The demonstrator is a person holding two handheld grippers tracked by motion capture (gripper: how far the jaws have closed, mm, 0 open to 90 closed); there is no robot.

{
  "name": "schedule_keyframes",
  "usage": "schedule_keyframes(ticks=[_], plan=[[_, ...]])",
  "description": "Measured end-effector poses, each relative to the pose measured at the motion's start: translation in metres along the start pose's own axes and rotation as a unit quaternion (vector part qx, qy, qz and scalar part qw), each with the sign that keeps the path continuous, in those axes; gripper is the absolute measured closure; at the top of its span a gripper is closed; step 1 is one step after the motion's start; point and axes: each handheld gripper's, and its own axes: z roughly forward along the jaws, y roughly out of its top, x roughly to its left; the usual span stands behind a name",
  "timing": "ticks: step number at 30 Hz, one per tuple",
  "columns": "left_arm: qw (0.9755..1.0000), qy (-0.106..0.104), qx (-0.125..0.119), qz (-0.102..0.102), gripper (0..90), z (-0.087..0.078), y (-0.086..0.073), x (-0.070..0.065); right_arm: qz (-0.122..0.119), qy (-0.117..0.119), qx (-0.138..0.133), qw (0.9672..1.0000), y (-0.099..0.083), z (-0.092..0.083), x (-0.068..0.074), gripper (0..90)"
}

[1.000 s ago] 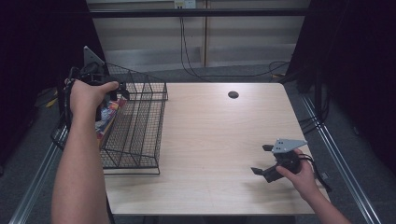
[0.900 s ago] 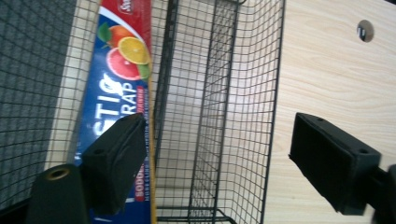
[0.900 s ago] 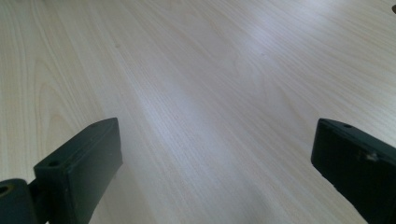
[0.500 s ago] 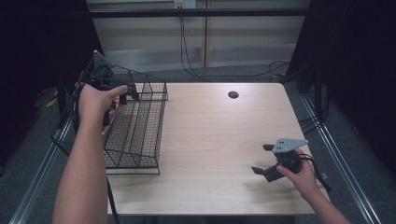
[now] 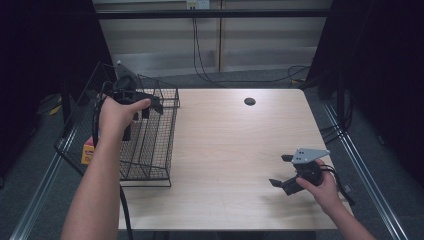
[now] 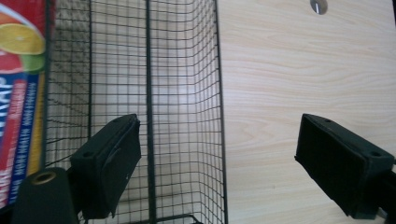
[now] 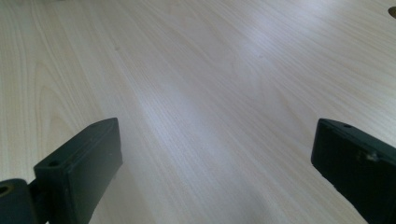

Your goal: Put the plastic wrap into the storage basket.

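Note:
A black wire basket (image 5: 150, 150) stands on the left end of the wooden table (image 5: 235, 145). A colourful box with citrus pictures (image 5: 88, 150) lies against the basket's left side; it is the printed box (image 6: 18, 93) at the left of the left gripper view. My left gripper (image 5: 141, 116) hangs above the basket, open and empty. In its own view the left gripper (image 6: 224, 172) straddles the basket's right wall (image 6: 219, 93). My right gripper (image 5: 280, 170) rests low near the table's front right, open. In its own view, bare wood lies between the right gripper (image 7: 210, 172) jaws.
A round cable hole (image 5: 249, 101) sits in the table near its far edge, also the hole (image 6: 318, 5) at the top of the left gripper view. Metal rails (image 5: 360, 165) run along both sides of the table. Cables (image 5: 210, 55) lie on the floor behind.
My left gripper was down at the box in the basket; it has lifted and moved right, now open without the box. The right gripper has stayed put.

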Motion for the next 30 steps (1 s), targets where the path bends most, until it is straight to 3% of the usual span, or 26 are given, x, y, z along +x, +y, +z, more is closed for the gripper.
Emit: schedule_keyframes(ticks=[11, 13, 23, 30], plan=[[0.9992, -0.026, 0.003, 0.031, 13.3, 0.015, -0.009, -0.024, 0.0, -0.001, 0.0, 1.0, 0.0, 0.0, 0.0, 1.7], [0.9984, -0.033, 0.007, 0.045, 13.2, 0.019, -0.012, -0.03, 0.0, -0.001, -0.001, 1.0, 0.0, 0.0, 0.0, 1.8], [0.9957, -0.063, 0.012, 0.066, 13.3, 0.039, -0.025, -0.044, -0.001, 0.0, 0.0, 1.0, 0.0, 0.0, 0.0, 1.7], [0.9942, -0.063, 0.015, 0.085, 12.9, 0.048, -0.03, -0.052, -0.002, -0.002, 0.001, 1.0, -0.001, 0.001, 0.001, 1.7]])
